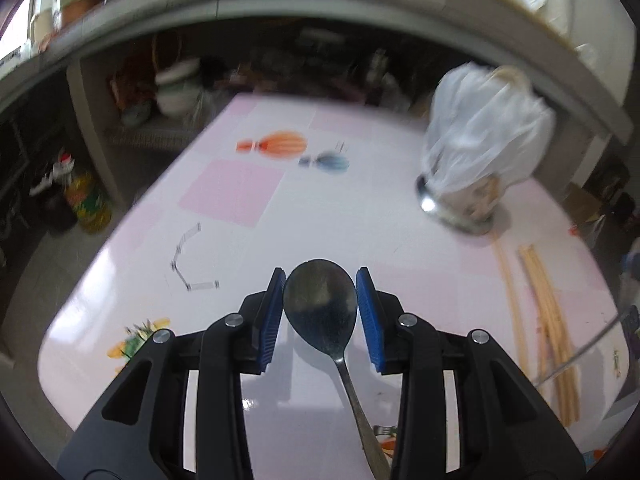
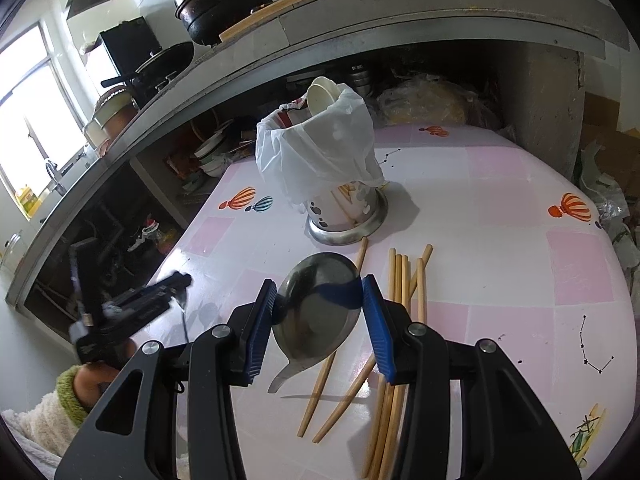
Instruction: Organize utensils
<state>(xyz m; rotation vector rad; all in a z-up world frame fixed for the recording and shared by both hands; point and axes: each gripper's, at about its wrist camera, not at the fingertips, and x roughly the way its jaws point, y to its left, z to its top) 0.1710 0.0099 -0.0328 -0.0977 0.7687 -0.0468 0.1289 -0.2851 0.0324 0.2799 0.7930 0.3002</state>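
Left wrist view: a metal spoon (image 1: 320,308) is clamped by its bowl between the blue fingers (image 1: 370,318) of the left gripper (image 1: 320,312), its handle trailing toward the camera above the pink table (image 1: 352,208). A bag-draped utensil holder (image 1: 476,148) is seen far right, chopsticks (image 1: 550,320) near right.

Right wrist view: a wide metal ladle (image 2: 320,308) is clamped between the fingers of the right gripper (image 2: 320,320). Chopsticks (image 2: 400,320) lie loose on the table (image 2: 500,208) beneath and right; the holder (image 2: 324,164) stands beyond.
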